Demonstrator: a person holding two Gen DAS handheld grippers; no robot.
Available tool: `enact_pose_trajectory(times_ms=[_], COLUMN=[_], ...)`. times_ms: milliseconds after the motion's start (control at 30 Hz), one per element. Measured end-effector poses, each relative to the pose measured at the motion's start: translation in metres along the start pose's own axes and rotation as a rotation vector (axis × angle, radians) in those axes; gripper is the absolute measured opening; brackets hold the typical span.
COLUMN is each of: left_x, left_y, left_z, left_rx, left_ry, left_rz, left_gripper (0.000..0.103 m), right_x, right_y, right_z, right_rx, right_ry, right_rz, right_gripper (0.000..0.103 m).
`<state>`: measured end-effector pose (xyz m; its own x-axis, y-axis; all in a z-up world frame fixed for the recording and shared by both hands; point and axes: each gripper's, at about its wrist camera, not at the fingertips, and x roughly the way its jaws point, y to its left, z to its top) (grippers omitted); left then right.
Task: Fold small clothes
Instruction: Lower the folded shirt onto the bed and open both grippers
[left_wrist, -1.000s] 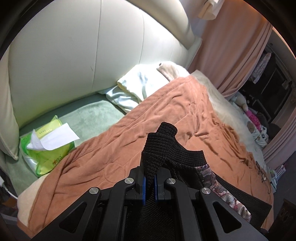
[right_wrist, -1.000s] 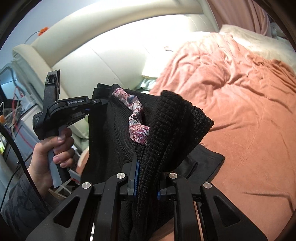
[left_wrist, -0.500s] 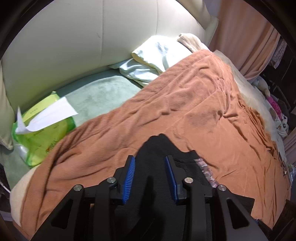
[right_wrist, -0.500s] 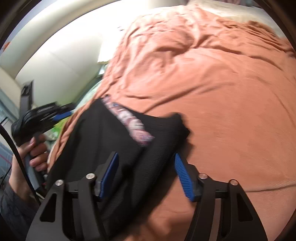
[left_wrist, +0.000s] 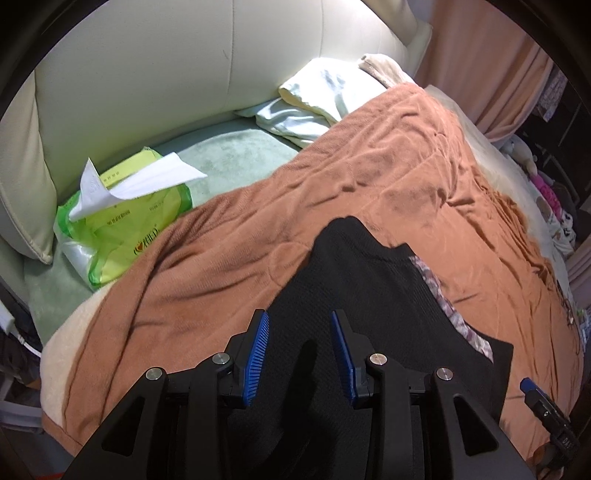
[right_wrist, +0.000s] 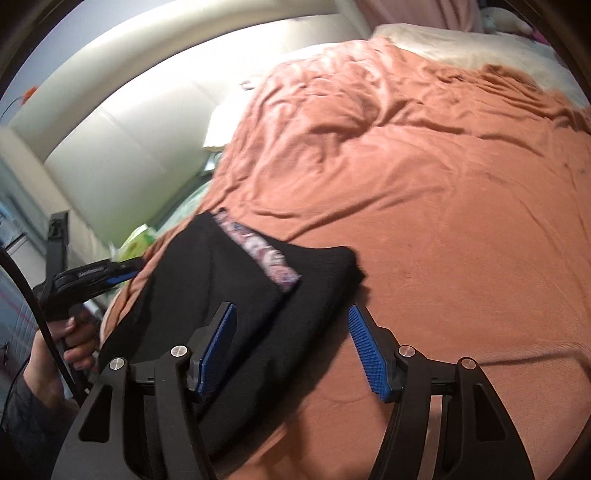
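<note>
A black knit garment (left_wrist: 373, 295) with a pink-grey patterned band (left_wrist: 443, 306) lies flat on the orange blanket (left_wrist: 332, 192). My left gripper (left_wrist: 299, 332) is open just above its near left corner, nothing between the blue pads. In the right wrist view the same garment (right_wrist: 221, 295) lies under my open right gripper (right_wrist: 291, 332), whose left pad hovers over the cloth and right pad over the orange blanket (right_wrist: 443, 221). The left gripper (right_wrist: 92, 277) shows there too, held by a hand (right_wrist: 74, 339). The right gripper's tip (left_wrist: 543, 402) peeks in at the lower right of the left wrist view.
A green tissue pack (left_wrist: 122, 221) with a white tissue sticking out lies on a pale green sheet (left_wrist: 229, 155) by the cream padded headboard (left_wrist: 147, 62). White pillows (left_wrist: 325, 96) sit at the head. Pink curtains (left_wrist: 480, 55) and clutter stand beyond the bed's far side.
Both grippers held the black garment up a second ago. They have since lowered it onto the blanket, opened and let it go; it now lies flat.
</note>
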<state>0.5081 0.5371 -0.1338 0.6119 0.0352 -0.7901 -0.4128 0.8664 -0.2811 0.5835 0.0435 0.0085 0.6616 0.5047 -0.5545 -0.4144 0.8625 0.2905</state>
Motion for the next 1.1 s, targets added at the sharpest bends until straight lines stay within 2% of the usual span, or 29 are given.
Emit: enact_pose_trajectory(times_ms=[167, 200, 333, 467, 667, 833, 967, 1100], left_x=[-0.001, -0.001, 0.003, -0.008, -0.023, -0.036, -0.049, -0.062], left_y=[-0.007, -0.007, 0.004, 0.005, -0.005, -0.014, -0.019, -0.022], left_z=[-0.019, -0.023, -0.041, -0.059, -0.076, -0.092, -0.108, -0.123], left_rx=[0.059, 0.065, 0.042, 0.063, 0.069, 0.072, 0.067, 0.061], left_ry=[0.039, 0.046, 0.115, 0.118, 0.128, 0.125, 0.127, 0.121], left_rz=[-0.021, -0.018, 0.016, 0.050, 0.040, 0.019, 0.002, -0.011], left_gripper=[0.037, 0.037, 0.037, 0.037, 0.037, 0.037, 0.037, 0.037], right_x=[0.001, 0.006, 0.031, 0.044, 0.025, 0.006, -0.007, -0.005], right_y=[0.031, 0.026, 0.032, 0.030, 0.045, 0.062, 0.071, 0.075], right_z=[-0.014, -0.013, -0.020, -0.031, -0.047, -0.050, -0.058, -0.077], right_rx=[-0.072, -0.078, -0.126, -0.150, -0.182, -0.223, -0.221, -0.254], right_ry=[0.040, 0.055, 0.141, 0.222, 0.244, 0.200, 0.177, 0.227], right_rz=[0.079, 0.089, 0.036, -0.005, -0.015, -0.014, 0.023, 0.041], right_gripper=[0.061, 0.061, 0.061, 0.061, 0.061, 0.061, 0.061, 0.061])
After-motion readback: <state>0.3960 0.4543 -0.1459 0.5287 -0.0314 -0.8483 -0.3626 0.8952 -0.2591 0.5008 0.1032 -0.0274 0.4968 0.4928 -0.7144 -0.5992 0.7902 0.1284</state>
